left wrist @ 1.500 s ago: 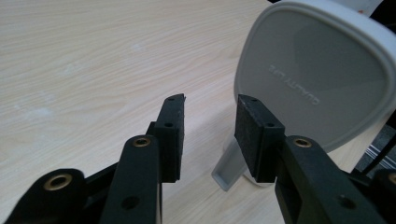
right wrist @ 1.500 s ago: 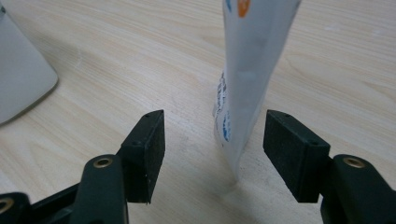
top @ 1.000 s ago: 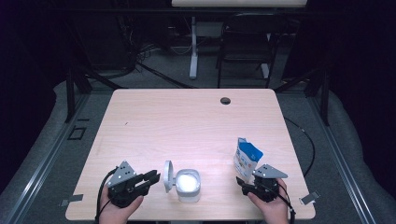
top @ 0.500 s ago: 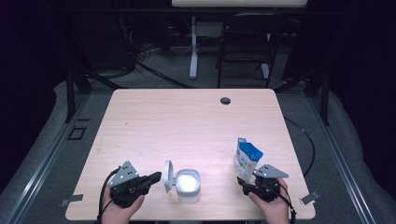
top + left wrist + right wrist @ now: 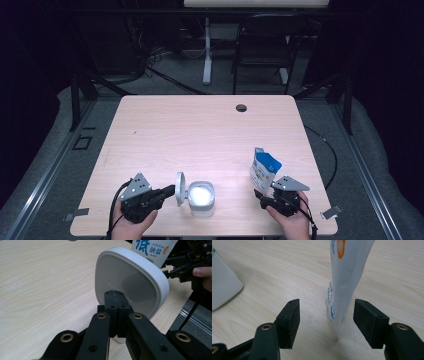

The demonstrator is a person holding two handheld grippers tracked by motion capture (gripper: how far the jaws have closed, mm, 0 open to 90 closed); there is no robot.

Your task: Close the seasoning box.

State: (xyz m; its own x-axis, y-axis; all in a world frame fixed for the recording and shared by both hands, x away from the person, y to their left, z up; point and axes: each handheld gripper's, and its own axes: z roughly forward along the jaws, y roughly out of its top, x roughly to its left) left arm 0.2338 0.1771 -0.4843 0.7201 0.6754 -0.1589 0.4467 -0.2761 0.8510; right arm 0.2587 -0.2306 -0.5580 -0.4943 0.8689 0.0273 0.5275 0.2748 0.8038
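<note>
The left gripper [image 5: 169, 190] – jaws together – touches the round white plastic lid [image 5: 130, 285], hinged upright at nine o'clock of the white container [image 5: 201, 198]. The right gripper [image 5: 327, 322] stands apart around the upright blue-and-white salt pouch [image 5: 344, 277] – no contact.

The table [image 5: 200, 135] has a light wooden top with rounded corners and a small dark round hole [image 5: 241, 107] near its far edge. A white container [image 5: 201, 198] with its lid [image 5: 180, 182] standing open rests on the table just in front of the left gripper [image 5: 172, 189]. A blue and white bag [image 5: 264, 170] stands upright on the table, just ahead of the right gripper [image 5: 261, 196].
</note>
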